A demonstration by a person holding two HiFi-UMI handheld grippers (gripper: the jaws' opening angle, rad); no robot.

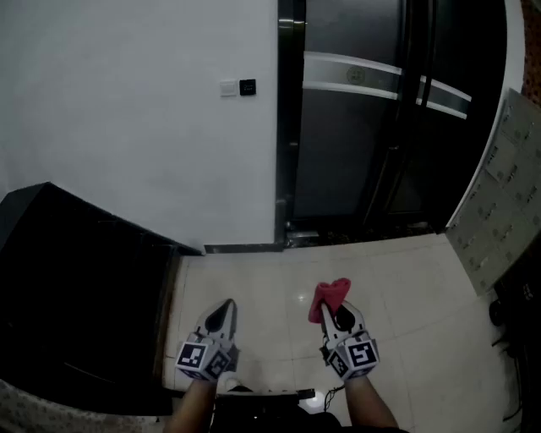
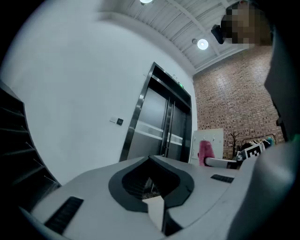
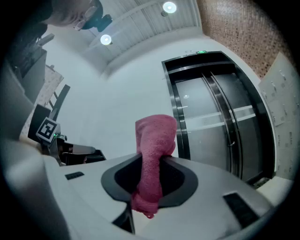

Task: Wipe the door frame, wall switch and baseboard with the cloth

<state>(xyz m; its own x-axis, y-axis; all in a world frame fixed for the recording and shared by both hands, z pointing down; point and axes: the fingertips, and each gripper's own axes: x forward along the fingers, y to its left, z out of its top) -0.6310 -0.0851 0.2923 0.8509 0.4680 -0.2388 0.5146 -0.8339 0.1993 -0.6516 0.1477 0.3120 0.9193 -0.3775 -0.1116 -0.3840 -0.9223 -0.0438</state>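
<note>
Two grey hand-held grippers hang low over the pale tiled floor (image 1: 406,287): the right gripper (image 1: 338,315) (image 3: 154,159) has its jaws clamped on a crumpled pink terry cloth (image 1: 331,294) (image 3: 154,140) that sticks up past the tips, while the left gripper (image 1: 221,315) (image 2: 152,161) has its jaws closed together on nothing. Ahead, well apart from both, stand the dark metal door frame (image 1: 287,127), the small black wall switch (image 1: 247,87) beside a white plate (image 1: 228,88) on the white wall (image 1: 127,110), and the dark baseboard strip (image 1: 241,249) at that wall's foot.

Tongs: two, left tongs (image 1: 226,306) and right tongs (image 1: 339,311)
Cloth (image 1: 331,293): one, pink
Wall switches: two, white switch (image 1: 228,87) and black switch (image 1: 247,86)
Sliding doors (image 1: 355,135): two
Ceiling lights (image 3: 169,7): two
Marker cubes (image 1: 203,359): two
</note>
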